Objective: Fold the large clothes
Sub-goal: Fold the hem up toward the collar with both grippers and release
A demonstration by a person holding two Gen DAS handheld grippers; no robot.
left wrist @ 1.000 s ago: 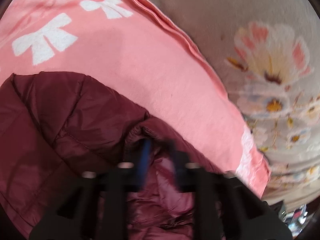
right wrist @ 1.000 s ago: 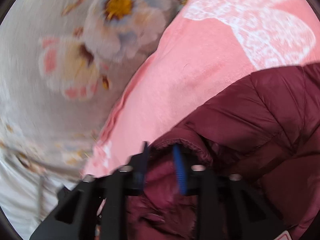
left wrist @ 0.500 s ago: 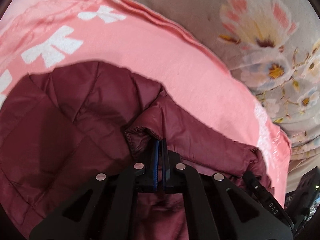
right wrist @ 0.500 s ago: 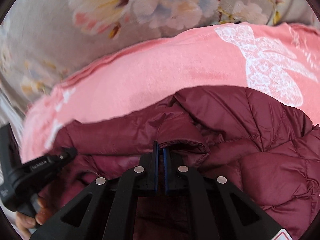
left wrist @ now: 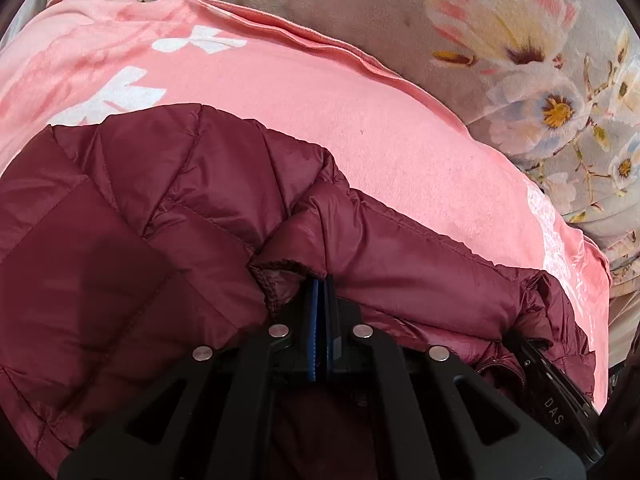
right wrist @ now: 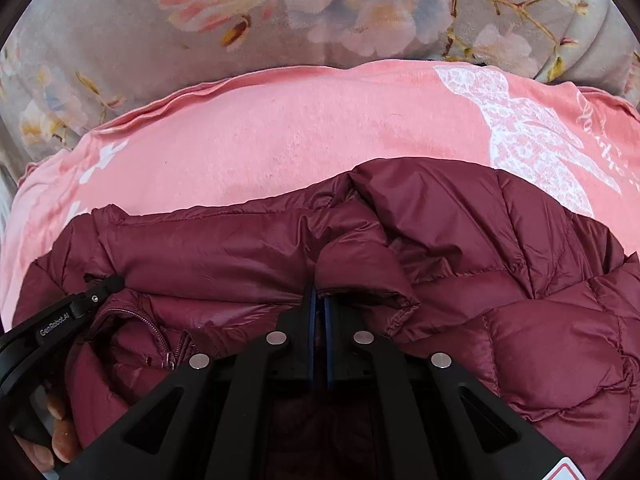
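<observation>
Both jaws pinch the maroon puffer jacket at cuff edges, fabric clamped between them.

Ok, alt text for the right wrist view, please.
The right gripper, jaws shut, pinches a cuff of a maroon puffer jacket lying on a pink blanket over floral bedding. The left gripper enters at the left edge.

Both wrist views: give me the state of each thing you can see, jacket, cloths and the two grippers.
Maroon puffer jacket: crumpled, lying on the pink cloth, zipper undone near the collar.
Left gripper: shut on a jacket cuff.
Right gripper: shut on the other jacket cuff.
Pink cloth: spread flat under the jacket, white prints up.
Floral blanket: spread beneath the pink cloth.
</observation>
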